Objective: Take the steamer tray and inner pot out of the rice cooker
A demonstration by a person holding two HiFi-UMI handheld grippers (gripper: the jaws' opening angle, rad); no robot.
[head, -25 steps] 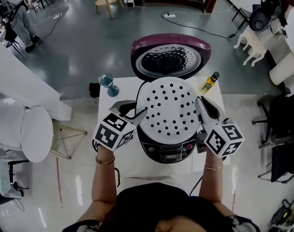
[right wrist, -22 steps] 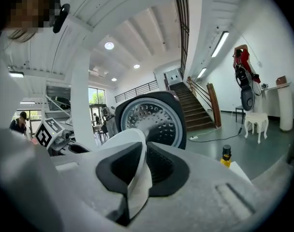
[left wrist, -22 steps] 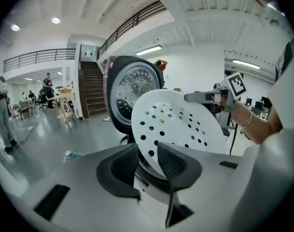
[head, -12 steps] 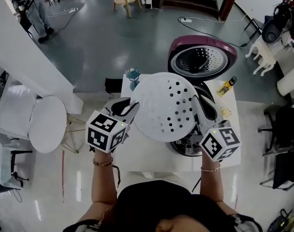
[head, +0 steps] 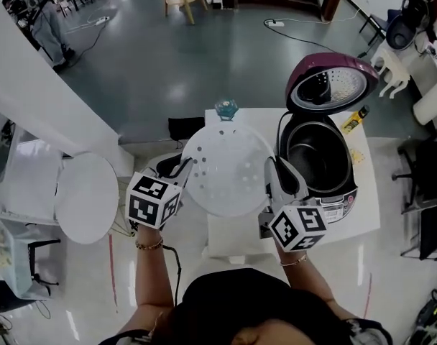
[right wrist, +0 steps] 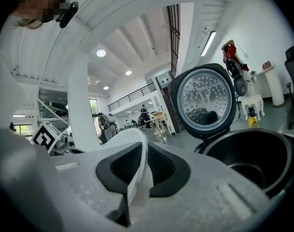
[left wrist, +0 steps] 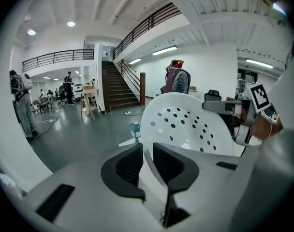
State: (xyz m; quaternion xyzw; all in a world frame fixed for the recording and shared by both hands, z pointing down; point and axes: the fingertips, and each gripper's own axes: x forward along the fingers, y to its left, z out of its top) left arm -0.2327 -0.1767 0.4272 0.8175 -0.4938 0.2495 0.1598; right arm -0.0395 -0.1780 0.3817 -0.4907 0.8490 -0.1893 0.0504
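Observation:
The white perforated steamer tray hangs in the air left of the rice cooker, held level between both grippers. My left gripper has the tray's left rim between its jaws, which are closing on it; the left gripper view shows the pads pressing the rim of the tray. My right gripper is shut on the right rim. The cooker's purple lid stands open. The dark inner pot sits uncovered inside the cooker, also seen in the right gripper view.
The cooker stands on a small white table. A blue-green glass piece is at the table's far edge and a yellow bottle stands behind the cooker. A round white stool is to the left. A person stands far off.
Both grippers carried the steamer tray from on top of the cooker to the left of it. The inner pot, covered before, now shows.

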